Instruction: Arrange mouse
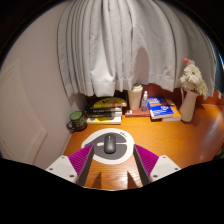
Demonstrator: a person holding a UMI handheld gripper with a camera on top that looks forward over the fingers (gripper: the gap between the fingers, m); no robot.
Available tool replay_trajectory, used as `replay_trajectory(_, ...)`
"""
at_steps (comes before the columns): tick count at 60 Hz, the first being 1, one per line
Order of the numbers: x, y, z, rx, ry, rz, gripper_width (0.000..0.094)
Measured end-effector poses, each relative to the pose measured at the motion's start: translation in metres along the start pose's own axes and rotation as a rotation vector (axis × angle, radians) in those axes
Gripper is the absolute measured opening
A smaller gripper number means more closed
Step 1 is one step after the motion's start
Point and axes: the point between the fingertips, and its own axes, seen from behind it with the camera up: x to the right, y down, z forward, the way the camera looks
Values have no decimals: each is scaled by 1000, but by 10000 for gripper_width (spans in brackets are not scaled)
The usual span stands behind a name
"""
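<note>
A dark grey mouse (110, 146) lies on a round white pad (124, 149) on the wooden desk (190, 135). My gripper (112, 162) is just short of the pad, and its two fingers (88, 164) stand wide apart with the magenta pads on their inner faces. The mouse sits just ahead of the fingertips, in line with the gap between them. Nothing is held between the fingers.
At the back of the desk, before white curtains (120, 45), stand a stack of books with a yellow packet (104, 104), a dark jar (77, 120), a beige container (135, 97), a small bottle (144, 100), a blue book (161, 109) and a vase of flowers (189, 95).
</note>
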Motion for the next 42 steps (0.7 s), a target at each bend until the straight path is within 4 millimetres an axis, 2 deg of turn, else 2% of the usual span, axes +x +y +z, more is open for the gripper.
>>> replay_trajectory(10, 28, 0, -70, 53, -6, -6, 772)
replay_trajectory(21, 71, -8, -127, 125, 36, -14, 774)
replay_trajectory(30, 106, -9, -157, 162, 73, -7, 772)
replay_trajectory(42, 138, -2, -180, 177, 105, 11, 771)
